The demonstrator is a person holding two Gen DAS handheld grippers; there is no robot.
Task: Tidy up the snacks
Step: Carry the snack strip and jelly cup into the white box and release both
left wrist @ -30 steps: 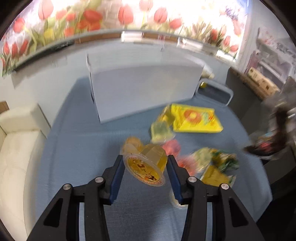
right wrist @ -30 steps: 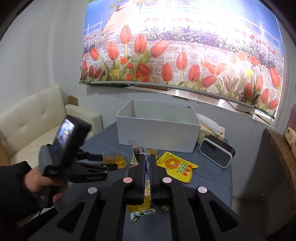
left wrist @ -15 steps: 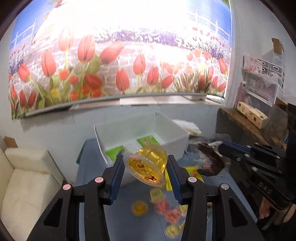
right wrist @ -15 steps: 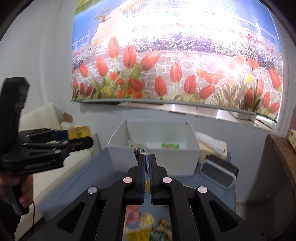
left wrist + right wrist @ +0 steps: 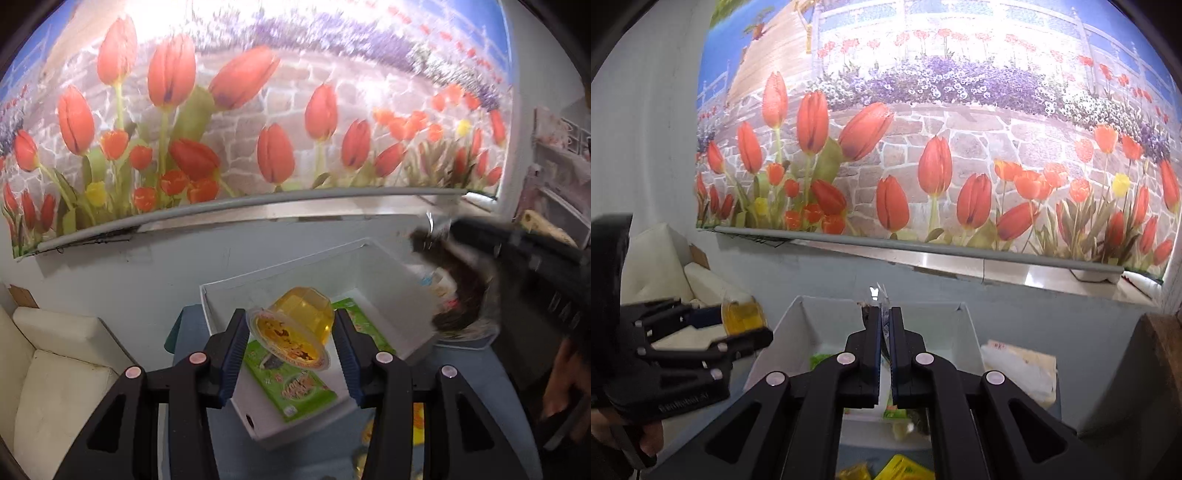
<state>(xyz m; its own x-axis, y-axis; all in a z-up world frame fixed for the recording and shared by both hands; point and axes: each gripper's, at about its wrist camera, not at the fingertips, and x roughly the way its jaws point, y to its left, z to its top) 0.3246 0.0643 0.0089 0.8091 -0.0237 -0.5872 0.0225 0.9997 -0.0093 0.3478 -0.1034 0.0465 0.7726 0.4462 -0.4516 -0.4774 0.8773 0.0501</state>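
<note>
My left gripper (image 5: 291,332) is shut on a yellow jelly cup (image 5: 295,332) and holds it above the near part of the open white box (image 5: 391,266). Green snack packets (image 5: 291,384) lie inside the box. My right gripper (image 5: 884,317) is shut on the top edge of a dark snack bag (image 5: 461,295), which hangs over the box's right end in the left wrist view. In the right wrist view the box (image 5: 820,328) lies just below my fingers, and the left gripper (image 5: 738,325) with the jelly cup (image 5: 742,315) is at its left.
The box stands on a blue table (image 5: 469,373) against a wall with a tulip mural (image 5: 258,110). Loose yellow snacks (image 5: 905,469) lie on the table in front of the box. A white sofa (image 5: 55,369) is at the left. A paper bundle (image 5: 1019,365) lies right of the box.
Both grippers have risen from the table and moved forward over the white box, each carrying its snack. The box interior now shows below them.
</note>
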